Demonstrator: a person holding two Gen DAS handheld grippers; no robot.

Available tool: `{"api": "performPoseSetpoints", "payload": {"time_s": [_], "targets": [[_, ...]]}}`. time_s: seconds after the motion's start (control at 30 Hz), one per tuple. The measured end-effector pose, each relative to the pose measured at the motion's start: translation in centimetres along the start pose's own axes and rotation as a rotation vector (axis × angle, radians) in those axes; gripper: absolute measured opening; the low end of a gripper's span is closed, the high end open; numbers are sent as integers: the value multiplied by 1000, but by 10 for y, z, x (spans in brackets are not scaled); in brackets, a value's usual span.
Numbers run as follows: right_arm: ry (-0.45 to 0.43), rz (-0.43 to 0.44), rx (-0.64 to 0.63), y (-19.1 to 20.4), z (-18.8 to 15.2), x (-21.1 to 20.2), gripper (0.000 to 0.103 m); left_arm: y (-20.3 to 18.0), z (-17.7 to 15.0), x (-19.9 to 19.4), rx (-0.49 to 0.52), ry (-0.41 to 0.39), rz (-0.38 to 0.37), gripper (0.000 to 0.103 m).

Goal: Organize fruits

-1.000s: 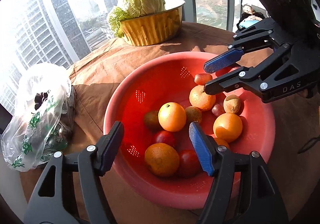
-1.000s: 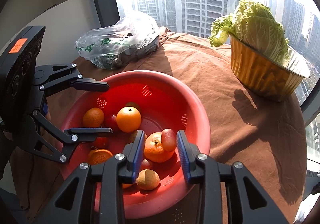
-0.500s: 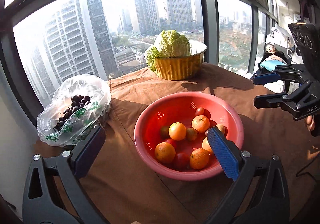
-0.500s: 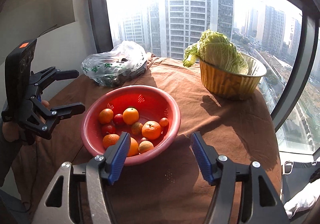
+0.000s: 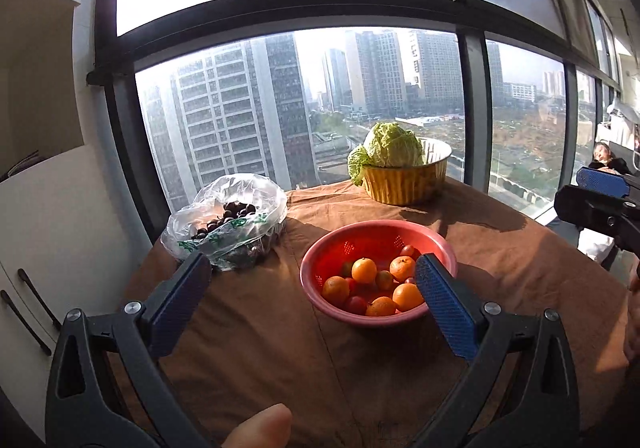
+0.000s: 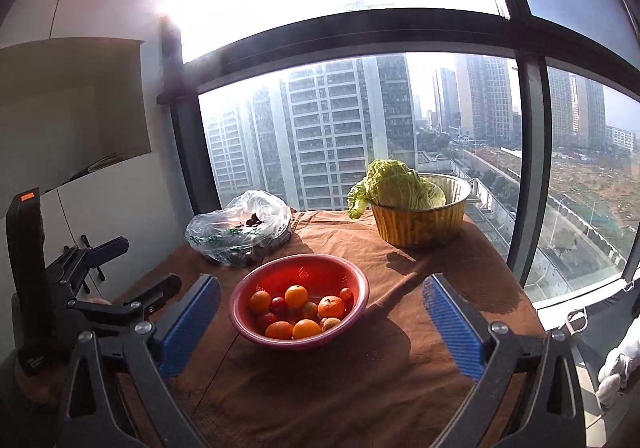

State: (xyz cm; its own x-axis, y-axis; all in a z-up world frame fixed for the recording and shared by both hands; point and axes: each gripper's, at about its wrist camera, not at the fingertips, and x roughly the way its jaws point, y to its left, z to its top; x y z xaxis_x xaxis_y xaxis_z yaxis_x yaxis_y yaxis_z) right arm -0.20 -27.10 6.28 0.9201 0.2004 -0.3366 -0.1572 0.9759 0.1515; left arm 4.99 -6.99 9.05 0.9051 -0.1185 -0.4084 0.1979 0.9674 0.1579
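Note:
A red colander bowl stands in the middle of the brown-clothed table and holds several oranges, small red tomatoes and brownish fruits. It also shows in the right wrist view. My left gripper is open and empty, held back above the table's near edge. My right gripper is open and empty, also held back from the bowl. The right gripper shows at the right edge of the left wrist view.
A clear plastic bag of dark fruits lies at the back left. A gold bowl with a cabbage stands at the back right by the window. White cabinets are on the left. The table cloth has bare room in front.
Both grippers have pulled up and back from inside the bowl to well behind it, and both have opened wider. The fruits stay in the bowl.

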Motion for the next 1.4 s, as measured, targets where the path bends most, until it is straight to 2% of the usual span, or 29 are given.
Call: {"api": "performPoseSetpoints", "payload": {"time_s": [0.23, 0.37, 0.7, 1.1, 1.4], "targets": [[93, -129, 67, -3, -22, -12, 103, 1, -15, -6, -94, 91, -15, 103], [124, -178, 81, -3, -35, -10, 103, -4, -23, 0, -106, 134, -17, 103], [176, -175, 43, 10, -52, 0, 103, -11, -39, 17, -140, 187, -44, 103], [204, -229, 47, 8, -58, 5, 103, -7, -50, 31, -172, 226, -20, 103], [217, -229, 45, 8, -59, 7, 103, -8, -54, 36, -172, 248, -16, 103]]}}
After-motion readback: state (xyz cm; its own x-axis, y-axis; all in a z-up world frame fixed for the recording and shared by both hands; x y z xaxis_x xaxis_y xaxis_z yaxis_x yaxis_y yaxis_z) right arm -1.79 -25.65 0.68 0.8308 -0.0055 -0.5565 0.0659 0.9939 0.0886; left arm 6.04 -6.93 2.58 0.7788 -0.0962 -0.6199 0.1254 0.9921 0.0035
